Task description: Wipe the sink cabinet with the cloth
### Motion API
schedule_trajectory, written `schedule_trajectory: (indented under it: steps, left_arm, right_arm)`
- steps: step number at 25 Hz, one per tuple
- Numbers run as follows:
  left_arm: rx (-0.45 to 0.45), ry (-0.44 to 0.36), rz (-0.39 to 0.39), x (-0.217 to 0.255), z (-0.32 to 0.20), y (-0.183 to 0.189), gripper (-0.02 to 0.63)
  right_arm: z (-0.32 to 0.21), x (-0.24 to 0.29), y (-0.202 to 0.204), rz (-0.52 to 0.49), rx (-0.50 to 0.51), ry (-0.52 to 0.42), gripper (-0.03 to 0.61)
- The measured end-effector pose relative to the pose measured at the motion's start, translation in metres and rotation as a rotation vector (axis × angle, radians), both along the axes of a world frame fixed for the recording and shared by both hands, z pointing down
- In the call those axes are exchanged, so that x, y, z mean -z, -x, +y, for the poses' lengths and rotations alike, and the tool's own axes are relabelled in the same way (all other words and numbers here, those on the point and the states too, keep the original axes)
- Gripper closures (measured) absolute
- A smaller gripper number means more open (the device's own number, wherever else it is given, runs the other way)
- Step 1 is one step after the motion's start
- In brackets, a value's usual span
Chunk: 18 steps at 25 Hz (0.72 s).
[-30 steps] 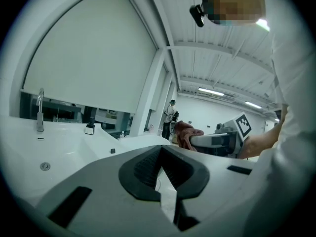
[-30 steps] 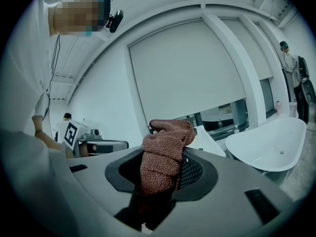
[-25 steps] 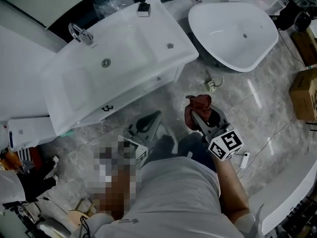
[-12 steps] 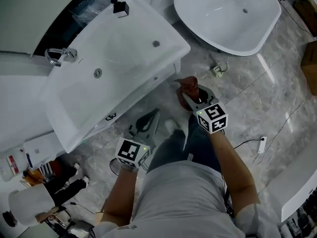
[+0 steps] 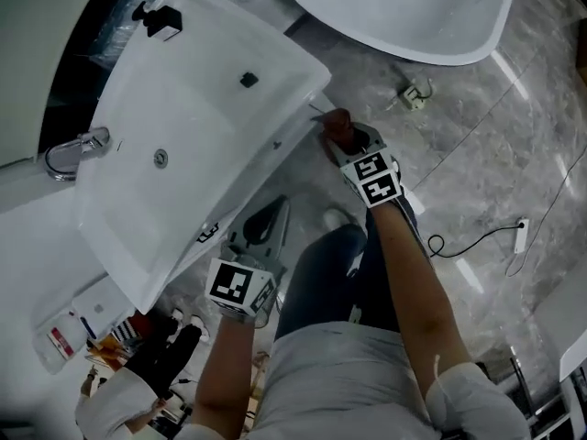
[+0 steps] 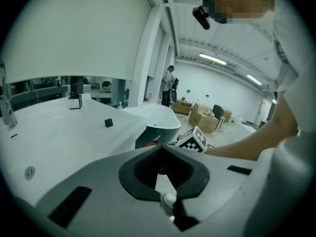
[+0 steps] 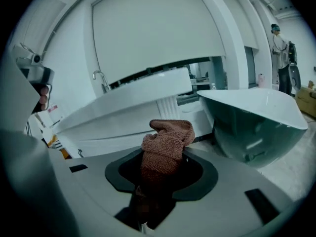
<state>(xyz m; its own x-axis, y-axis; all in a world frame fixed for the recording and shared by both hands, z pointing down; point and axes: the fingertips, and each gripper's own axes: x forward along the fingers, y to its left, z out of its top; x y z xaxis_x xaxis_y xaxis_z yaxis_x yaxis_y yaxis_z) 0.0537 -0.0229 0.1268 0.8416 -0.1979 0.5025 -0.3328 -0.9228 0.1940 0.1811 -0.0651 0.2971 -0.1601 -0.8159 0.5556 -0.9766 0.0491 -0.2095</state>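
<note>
Right tool pinches the cloth beside the sink cabinet; left tool pressed together. Press your cloth flat.

Big white tub at top, on a grey shiny floor. A small white plug thing lies near the tub. A black wire runs over the floor to a white plug block at R. Bottom L: a messy pile of bottles & bits, too small to tell. Far back in the room: brown boxes, a dark chair, a person standing by a white post, & long lights on the ceiling.
</note>
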Motion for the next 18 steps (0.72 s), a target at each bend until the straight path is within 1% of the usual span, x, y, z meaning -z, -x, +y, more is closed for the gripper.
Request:
schedule_trajectory:
  steps: [3, 6, 11, 15, 18]
  left_arm:
    - [-0.014, 0.005, -0.031, -0.031, -0.005, -0.003, 0.603]
    - [-0.003, 0.016, -0.051, -0.063, -0.008, 0.0, 0.603]
    - [-0.007, 0.028, -0.089, -0.11, -0.001, 0.005, 0.603]
    - [0.017, 0.03, -0.092, -0.136, 0.001, 0.005, 0.603]
    - [0.039, 0.031, -0.09, -0.151, 0.001, 0.005, 0.603]
  right_arm:
    - [-0.01, -0.053, -0.007, 0.017, -0.02, 0.045, 0.42]
    - [-0.017, -0.104, -0.007, 0.034, -0.01, 0.106, 0.42]
    - [-0.032, -0.171, 0.0, 0.071, 0.063, 0.182, 0.42]
    - [-0.042, -0.212, 0.004, 0.086, 0.121, 0.22, 0.42]
    - [-0.047, -0.239, 0.008, 0.073, 0.135, 0.24, 0.42]
